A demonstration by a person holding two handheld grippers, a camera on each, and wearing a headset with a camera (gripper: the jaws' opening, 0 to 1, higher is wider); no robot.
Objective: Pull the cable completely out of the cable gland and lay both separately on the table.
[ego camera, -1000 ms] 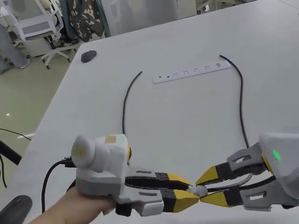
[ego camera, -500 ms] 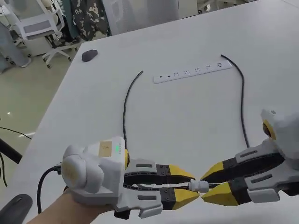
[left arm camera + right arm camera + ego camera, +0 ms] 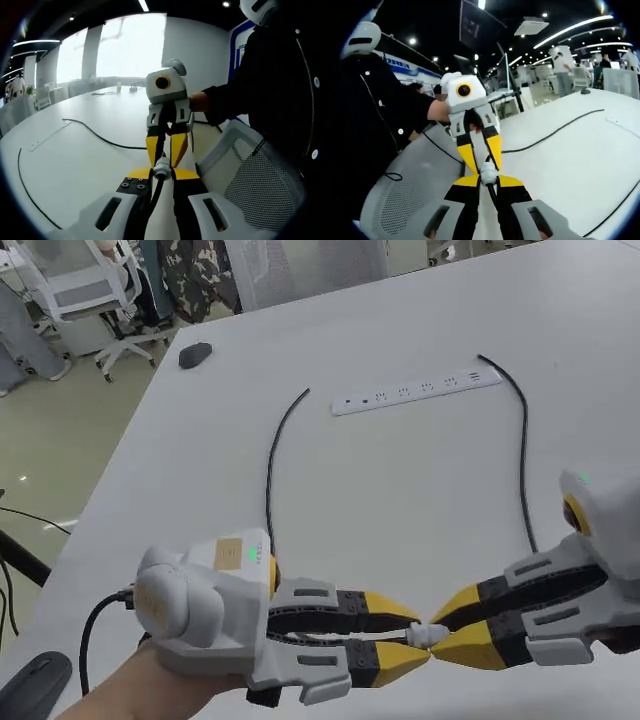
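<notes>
Meeting tip to tip at the near edge of the table [image 3: 400,490], the two grippers hold the white cable gland [image 3: 430,634] up off the surface between them. The right gripper [image 3: 489,181] reaches in from the right, and its yellow fingers [image 3: 470,602] are pinched almost together on the gland. The left gripper [image 3: 162,174] comes from the left, its fingers [image 3: 390,605] drawn in to a narrow gap. The black cable [image 3: 154,192] runs back between them from the gland. It seems to clamp the cable right behind the gland, though the contact itself is hidden. In the right gripper view a dark length of cable also shows on that side of the gland, so the cable looks threaded through and not yet free.

The step in hand is the pull itself, and neither part is on the table yet. The next move calls for drawing the grippers straight apart, left and right, along the cable's line. The grip on the gland needs to be firm so it does not twist or slip. A re-grip further along the cable may be needed. Farther off lie a white power strip [image 3: 415,393] and a loose black wire [image 3: 270,470], well apart from the work.
</notes>
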